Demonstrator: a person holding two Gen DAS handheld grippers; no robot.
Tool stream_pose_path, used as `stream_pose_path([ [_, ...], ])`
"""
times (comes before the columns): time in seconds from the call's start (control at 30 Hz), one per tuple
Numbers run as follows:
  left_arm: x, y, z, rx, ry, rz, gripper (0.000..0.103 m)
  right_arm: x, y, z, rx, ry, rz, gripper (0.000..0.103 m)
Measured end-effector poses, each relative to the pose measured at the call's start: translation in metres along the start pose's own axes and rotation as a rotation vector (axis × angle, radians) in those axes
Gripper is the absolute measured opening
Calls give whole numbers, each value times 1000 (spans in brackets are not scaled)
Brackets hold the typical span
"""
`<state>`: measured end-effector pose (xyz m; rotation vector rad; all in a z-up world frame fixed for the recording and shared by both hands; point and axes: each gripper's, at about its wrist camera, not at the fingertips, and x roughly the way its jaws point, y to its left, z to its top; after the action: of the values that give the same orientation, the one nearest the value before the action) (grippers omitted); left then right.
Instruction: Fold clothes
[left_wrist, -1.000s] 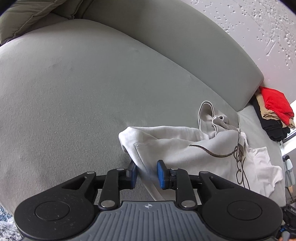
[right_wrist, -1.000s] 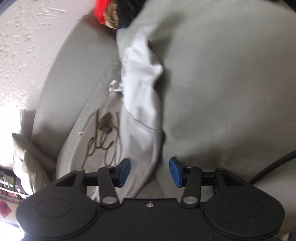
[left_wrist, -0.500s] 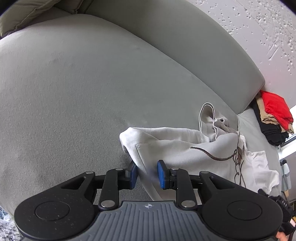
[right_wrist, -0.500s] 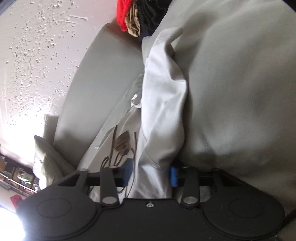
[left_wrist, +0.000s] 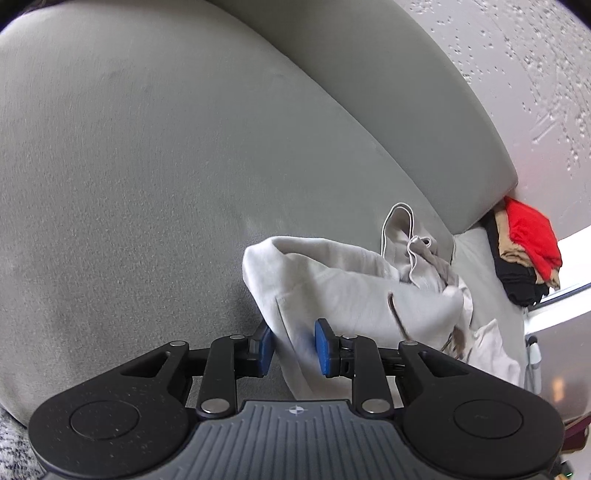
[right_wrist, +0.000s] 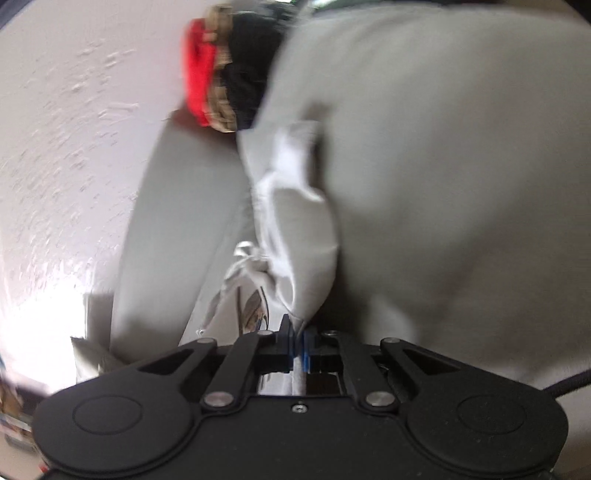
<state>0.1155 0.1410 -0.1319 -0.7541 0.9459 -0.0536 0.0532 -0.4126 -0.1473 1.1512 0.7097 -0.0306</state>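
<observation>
Lying crumpled on the grey sofa seat (left_wrist: 155, 155), close against the backrest (left_wrist: 388, 92): the pale hoodie (left_wrist: 343, 288), its white drawstring (left_wrist: 397, 221) looping up at the far edge. Straddling the hoodie's near hem with the left gripper (left_wrist: 293, 345), blue fingers (left_wrist: 323, 347) standing apart on either side of the cloth, not pinching it. Clamping down with the right gripper (right_wrist: 296, 349), fingers (right_wrist: 285, 341) pressed together on a bunched fold of the hoodie (right_wrist: 299, 236), cloth pulled taut and rising away from them. Sitting at the sofa's far end, well apart from the hoodie: a stack of folded clothes (left_wrist: 526, 243), red on top, tan and black beneath. Blurring heavily across the right wrist view.
</observation>
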Motion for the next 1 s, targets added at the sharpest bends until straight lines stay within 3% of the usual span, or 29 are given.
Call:
stream_pose_path([
  [0.3,12,9,3,-104,26,-61,22,17,-11,1,13,44,43,10],
  [0.4,18,9,3,-129,45,-70,15,17,-10,0,-22,54,63,23],
  [0.5,23,12,4,-169,50,-69,15,18,-9,-1,-59,65,82,34],
  [0.57,25,10,3,-168,53,-66,15,20,-7,-2,-89,68,84,36],
  [0.7,24,5,2,-131,50,-65,5,20,2,-4,-117,65,74,32],
  [0.73,22,4,2,-120,43,-60,5,18,7,-4,-114,66,69,25],
  [0.77,19,2,1,-102,30,-51,4,16,13,-5,-111,66,63,10],
  [0.8,14,-2,1,-77,11,-39,3,14,18,-5,-107,67,58,5],
  [1.0,-26,-34,7,26,-69,-34,2,3,50,-9,-88,70,26,4],
])
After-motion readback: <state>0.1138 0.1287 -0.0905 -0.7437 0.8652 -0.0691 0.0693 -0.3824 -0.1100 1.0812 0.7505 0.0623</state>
